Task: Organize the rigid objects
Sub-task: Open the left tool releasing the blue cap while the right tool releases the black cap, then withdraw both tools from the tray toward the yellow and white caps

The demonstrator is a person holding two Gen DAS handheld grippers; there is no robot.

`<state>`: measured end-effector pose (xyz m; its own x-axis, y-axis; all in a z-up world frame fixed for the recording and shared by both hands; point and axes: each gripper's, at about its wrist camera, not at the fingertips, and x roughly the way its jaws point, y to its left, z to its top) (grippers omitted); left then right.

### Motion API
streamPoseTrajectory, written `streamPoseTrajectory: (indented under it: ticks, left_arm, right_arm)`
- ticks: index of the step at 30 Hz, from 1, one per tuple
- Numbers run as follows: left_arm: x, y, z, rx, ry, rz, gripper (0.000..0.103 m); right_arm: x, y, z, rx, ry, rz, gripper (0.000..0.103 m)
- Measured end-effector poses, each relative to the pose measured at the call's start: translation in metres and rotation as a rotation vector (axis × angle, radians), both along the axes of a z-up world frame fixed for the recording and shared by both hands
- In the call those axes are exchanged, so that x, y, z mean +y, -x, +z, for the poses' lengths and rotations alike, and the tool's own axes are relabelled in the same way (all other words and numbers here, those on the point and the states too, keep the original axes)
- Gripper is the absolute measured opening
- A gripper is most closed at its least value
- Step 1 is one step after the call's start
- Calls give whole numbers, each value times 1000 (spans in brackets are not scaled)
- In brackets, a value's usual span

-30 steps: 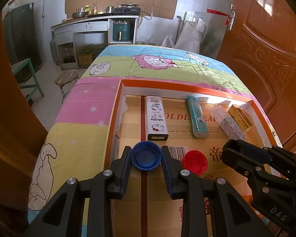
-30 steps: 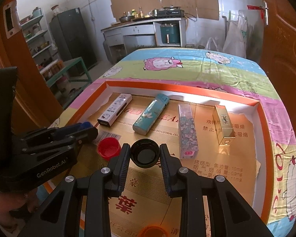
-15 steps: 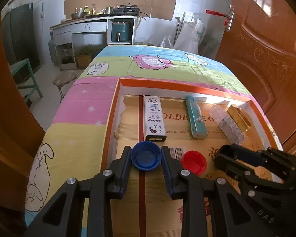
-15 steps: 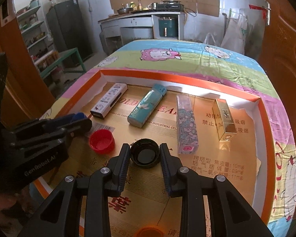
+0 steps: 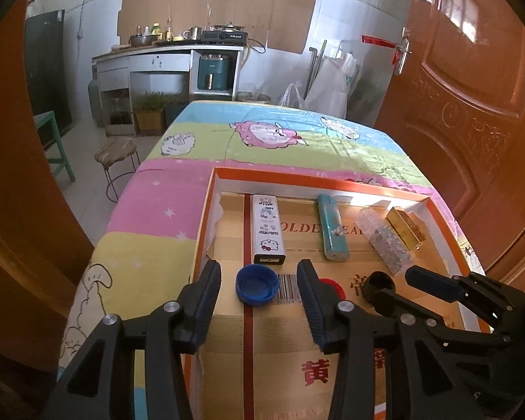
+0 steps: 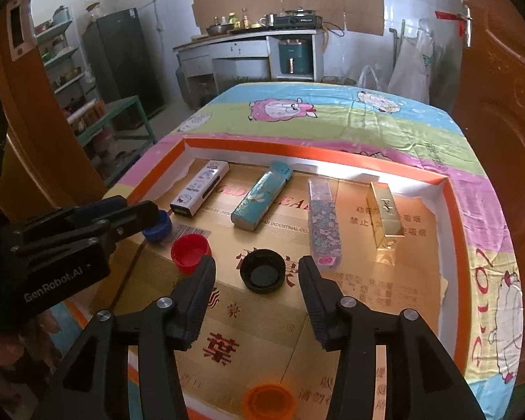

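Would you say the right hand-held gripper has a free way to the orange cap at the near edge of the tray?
Probably yes: the orange cap lies bare just below the open right hand-held gripper, nothing between.

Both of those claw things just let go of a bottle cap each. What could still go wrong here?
Each gripper has just been opening, with its cap loose between the jaws.
1. The left gripper could nudge the blue cap out of line when it pulls away.
2. The right gripper could do the same to the black cap.
3. The red cap sits close between both grippers, so either might bump it.
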<state>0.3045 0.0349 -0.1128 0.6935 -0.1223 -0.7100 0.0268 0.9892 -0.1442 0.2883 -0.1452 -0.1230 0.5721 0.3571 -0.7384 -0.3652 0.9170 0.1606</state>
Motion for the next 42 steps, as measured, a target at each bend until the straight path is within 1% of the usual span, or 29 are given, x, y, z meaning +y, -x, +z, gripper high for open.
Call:
streamPoseTrajectory:
  ticks: [4, 16, 26, 37, 42]
  left_arm:
    - [-2, 8, 8, -14, -3, -3, 45]
    - [-11, 43, 32, -52, -7, -24, 45]
    - [-15, 76, 48, -84, -9, -44, 45]
    - [-15, 119, 63, -120, -17, -53, 45]
    - [-14, 137, 64, -126, -20, -57, 45]
  right_arm:
    - [-7, 10, 6, 1, -22, -15, 51]
    - [-17, 49, 35, -45, -23, -37, 51]
    - [-22, 84, 53, -74, -20, -51, 51]
    - [-25, 125, 65, -101, -12, -68, 51]
    - [-29, 143, 63, -103, -5, -79, 51]
